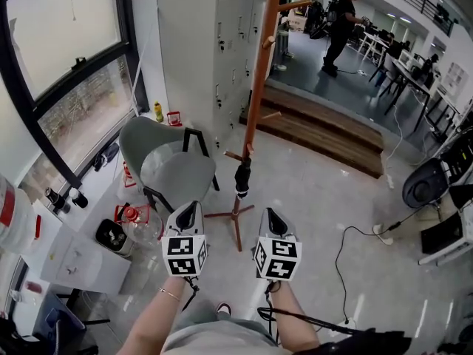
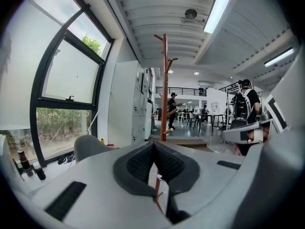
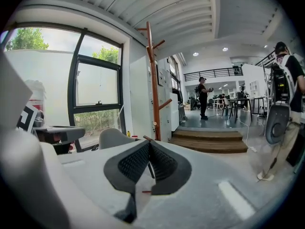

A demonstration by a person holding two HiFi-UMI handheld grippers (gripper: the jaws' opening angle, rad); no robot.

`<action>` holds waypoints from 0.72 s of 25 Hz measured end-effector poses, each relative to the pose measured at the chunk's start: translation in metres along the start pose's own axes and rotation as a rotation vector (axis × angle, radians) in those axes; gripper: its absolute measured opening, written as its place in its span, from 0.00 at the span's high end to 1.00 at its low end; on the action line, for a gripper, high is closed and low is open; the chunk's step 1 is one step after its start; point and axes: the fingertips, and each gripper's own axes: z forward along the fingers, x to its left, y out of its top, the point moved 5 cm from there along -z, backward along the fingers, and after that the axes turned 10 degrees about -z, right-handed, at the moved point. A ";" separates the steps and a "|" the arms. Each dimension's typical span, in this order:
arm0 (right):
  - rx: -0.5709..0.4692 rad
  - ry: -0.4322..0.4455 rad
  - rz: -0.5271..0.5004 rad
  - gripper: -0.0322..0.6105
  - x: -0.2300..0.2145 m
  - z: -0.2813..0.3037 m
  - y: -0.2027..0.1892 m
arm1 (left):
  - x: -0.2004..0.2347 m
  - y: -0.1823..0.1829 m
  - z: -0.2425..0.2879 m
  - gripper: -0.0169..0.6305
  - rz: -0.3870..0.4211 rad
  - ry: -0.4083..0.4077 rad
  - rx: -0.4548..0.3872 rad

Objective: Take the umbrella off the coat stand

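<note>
Holding both forearms out side by side in the head view, you aim the left hand-held gripper (image 1: 188,211) and right hand-held gripper (image 1: 272,217) at the wooden coat stand (image 1: 256,87). The folded black umbrella (image 1: 242,177) hangs from a low peg there. Left gripper view: jaws clenched, empty. Right gripper view: clenched on nothing.

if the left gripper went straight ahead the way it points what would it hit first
Most likely the coat stand's pole: it stands just right of the left gripper's shut tips, with the umbrella hanging low on it. The grey chair lies off to the left. Depth is unclear.
</note>
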 end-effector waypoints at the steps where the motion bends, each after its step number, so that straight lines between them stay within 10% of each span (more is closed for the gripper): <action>1: 0.004 0.004 -0.002 0.94 -0.001 0.005 0.000 | 0.001 0.001 0.003 0.98 -0.003 0.005 -0.001; 18: 0.054 -0.029 -0.018 0.94 -0.005 0.128 0.021 | 0.061 0.018 0.129 0.98 -0.018 -0.026 0.032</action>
